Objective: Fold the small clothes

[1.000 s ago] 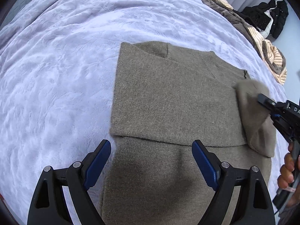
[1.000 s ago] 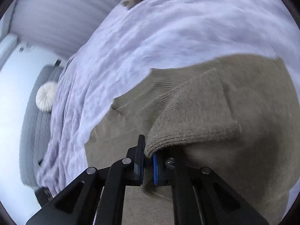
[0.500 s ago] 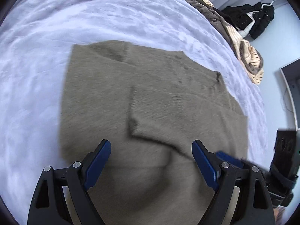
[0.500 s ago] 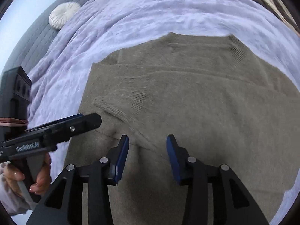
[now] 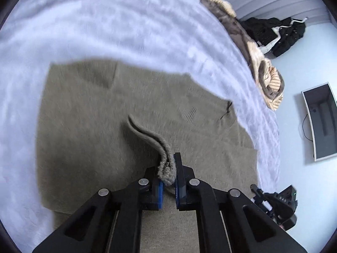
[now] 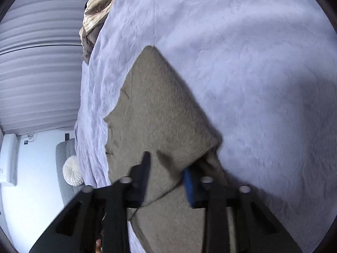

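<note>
Left wrist view: the left gripper has its blue pads pressed together on a raised fold of the olive sweater, pinching the knit edge so that it stands up in a curved ridge between the fingers. The rest of the sweater lies flat on the pale lavender bedspread, partly folded. At the lower right edge the right gripper appears as a black body with white lettering, too blurred to read. A heap of brown and cream clothes lies along the far edge of the bed; dark garments sit beyond it.

Right wrist view: the right gripper shows its fingers spread apart, though blurred by motion. Sweater fabric lies under and between them; no pad visibly presses on it. The sweater rests on the bedspread, with a round white cushion at the left.
</note>
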`<control>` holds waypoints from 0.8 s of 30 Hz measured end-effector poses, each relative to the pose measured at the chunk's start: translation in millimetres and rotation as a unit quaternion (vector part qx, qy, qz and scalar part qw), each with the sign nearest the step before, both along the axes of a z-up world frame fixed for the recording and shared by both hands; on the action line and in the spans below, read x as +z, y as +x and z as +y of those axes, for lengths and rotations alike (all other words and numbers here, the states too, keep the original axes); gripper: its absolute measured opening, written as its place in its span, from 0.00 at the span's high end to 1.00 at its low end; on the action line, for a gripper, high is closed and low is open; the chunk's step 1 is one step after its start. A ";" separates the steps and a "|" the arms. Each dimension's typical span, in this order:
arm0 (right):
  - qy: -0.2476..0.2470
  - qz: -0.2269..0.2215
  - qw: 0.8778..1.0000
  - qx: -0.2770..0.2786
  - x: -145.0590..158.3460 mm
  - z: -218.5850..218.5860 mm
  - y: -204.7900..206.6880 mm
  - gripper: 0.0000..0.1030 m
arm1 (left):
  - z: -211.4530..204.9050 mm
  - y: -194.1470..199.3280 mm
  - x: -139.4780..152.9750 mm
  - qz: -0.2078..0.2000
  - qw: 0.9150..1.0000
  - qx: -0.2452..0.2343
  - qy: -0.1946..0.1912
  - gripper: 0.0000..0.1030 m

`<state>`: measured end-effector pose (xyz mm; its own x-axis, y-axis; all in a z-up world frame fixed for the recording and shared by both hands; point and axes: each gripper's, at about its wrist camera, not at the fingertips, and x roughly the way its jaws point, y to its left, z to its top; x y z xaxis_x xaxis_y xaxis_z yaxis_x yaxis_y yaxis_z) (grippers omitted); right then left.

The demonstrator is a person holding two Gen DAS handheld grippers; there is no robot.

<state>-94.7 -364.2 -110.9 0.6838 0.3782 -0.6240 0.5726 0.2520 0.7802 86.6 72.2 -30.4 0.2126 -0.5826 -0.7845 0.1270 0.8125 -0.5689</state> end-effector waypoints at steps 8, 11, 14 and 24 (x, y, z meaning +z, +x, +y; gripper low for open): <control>-0.135 0.014 0.979 0.149 14.6 -2.7 30.0 0.93 | 22.9 -20.5 -36.2 0.039 0.999 0.008 0.033 0.91; -0.129 0.020 0.979 0.155 -6.3 -5.7 20.0 0.94 | 21.9 -32.1 -36.9 0.024 0.999 0.000 0.040 0.91; -0.120 0.016 0.981 0.149 -7.4 -9.2 13.5 0.95 | 21.8 -33.8 -32.7 0.020 0.998 -0.008 0.055 0.91; -0.118 0.027 0.987 0.109 18.9 -22.9 -25.7 0.53 | 32.7 -37.9 -10.2 -0.008 0.985 -0.019 0.169 0.91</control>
